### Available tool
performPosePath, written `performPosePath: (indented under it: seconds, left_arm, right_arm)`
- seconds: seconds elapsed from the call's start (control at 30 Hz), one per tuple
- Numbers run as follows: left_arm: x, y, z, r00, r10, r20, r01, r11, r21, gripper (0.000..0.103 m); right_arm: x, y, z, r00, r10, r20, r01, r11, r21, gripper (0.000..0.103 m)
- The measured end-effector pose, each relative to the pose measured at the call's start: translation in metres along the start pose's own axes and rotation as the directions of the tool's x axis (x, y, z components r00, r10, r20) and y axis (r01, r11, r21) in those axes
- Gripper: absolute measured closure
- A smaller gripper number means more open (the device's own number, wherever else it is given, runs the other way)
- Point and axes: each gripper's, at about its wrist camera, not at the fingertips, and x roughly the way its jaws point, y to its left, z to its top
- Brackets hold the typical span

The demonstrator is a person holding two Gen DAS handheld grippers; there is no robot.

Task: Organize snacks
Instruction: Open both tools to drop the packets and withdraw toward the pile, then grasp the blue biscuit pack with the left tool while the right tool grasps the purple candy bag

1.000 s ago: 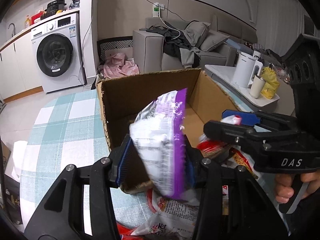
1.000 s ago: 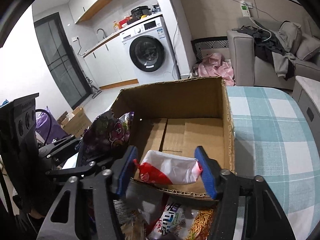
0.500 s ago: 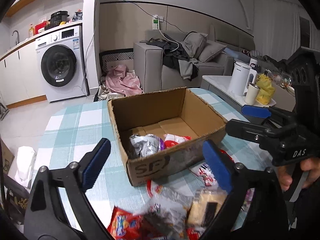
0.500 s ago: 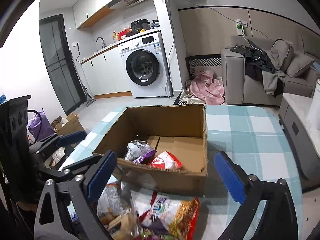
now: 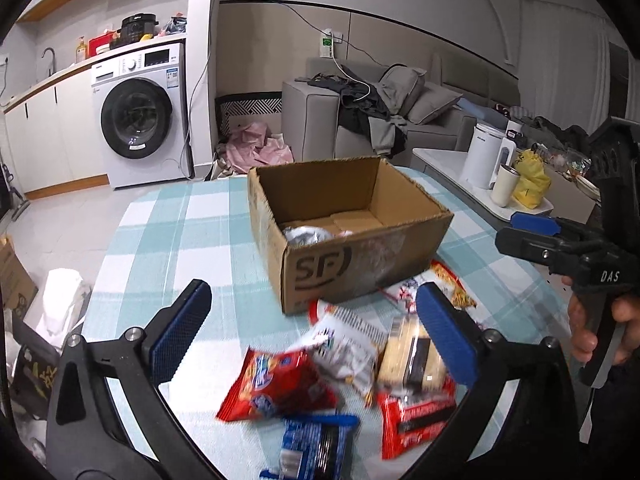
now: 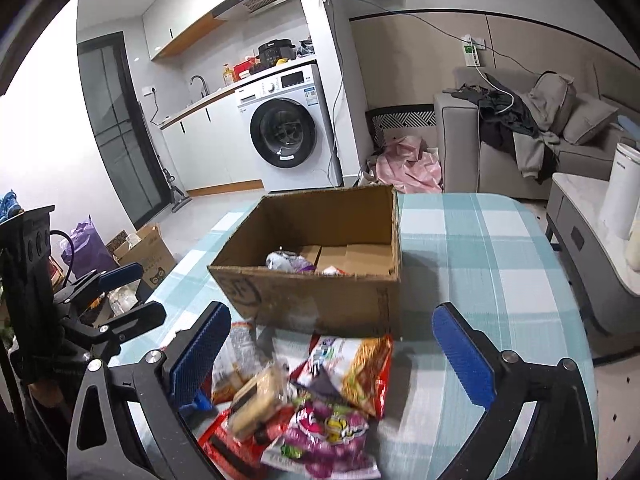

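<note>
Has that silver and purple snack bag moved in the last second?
Yes. The silver and purple snack bag was clamped in the left gripper over the brown cardboard box; now it lies inside the box, and the gripper is open and pulled back.

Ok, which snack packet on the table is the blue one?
The blue packet with dark biscuits, nearest the left camera, below the red crinkled packet; the others are red, white or tan.

A lived-in home, open-plan: a washer (image 6: pixel 289 133) sits under a kitchen counter with a sink tap (image 6: pixel 199 82), a grey sofa (image 5: pixel 360 120) is heaped with clothes (image 5: pixel 366 106), and a checked tablecloth (image 5: pixel 192 224) covers the table.
</note>
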Motion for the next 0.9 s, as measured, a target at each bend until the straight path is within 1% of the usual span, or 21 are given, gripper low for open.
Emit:
performPosePath:
  seconds: [0.07, 0.1, 0.23, 0.43, 0.57, 0.73, 0.9]
  left_arm:
    - [-0.010, 0.005, -0.011, 1.000, 0.006, -0.004, -0.006, 1.000, -0.008, 0.001]
    - [-0.008, 0.005, -0.010, 1.000, 0.007, -0.009, -0.007, 1.000, -0.010, 0.001]
    - [-0.016, 0.008, -0.026, 1.000, -0.005, -0.024, 0.004, 1.000, -0.013, 0.001]
    - [-0.015, 0.008, -0.040, 0.999, -0.011, -0.047, 0.009, 1.000, -0.029, 0.001]
    - [-0.009, 0.006, -0.045, 0.998, -0.009, -0.060, 0.007, 0.999, -0.034, 0.001]
    - [-0.007, 0.005, -0.051, 0.997, -0.013, -0.078, 0.010, 0.999, -0.033, 0.001]
    - [-0.004, 0.007, -0.064, 0.994, -0.021, -0.104, 0.016, 0.999, -0.050, 0.002]
  right_arm:
    - [-0.004, -0.001, -0.007, 1.000, -0.003, -0.005, 0.003, 1.000, 0.016, 0.000]
    - [-0.006, -0.002, -0.011, 1.000, -0.004, -0.008, 0.004, 1.000, 0.026, 0.000]
    - [-0.009, -0.005, -0.023, 1.000, 0.001, -0.021, 0.001, 0.998, 0.056, 0.000]
    - [-0.009, -0.004, -0.042, 0.999, -0.004, -0.049, 0.008, 0.997, 0.073, 0.000]
    - [-0.005, -0.002, -0.047, 0.997, -0.017, -0.075, 0.022, 0.998, 0.062, 0.000]
    - [0.001, -0.001, -0.050, 0.995, -0.011, -0.101, 0.017, 0.998, 0.058, 0.000]
    - [0.007, -0.006, -0.053, 0.991, -0.019, -0.130, 0.026, 0.998, 0.056, 0.000]
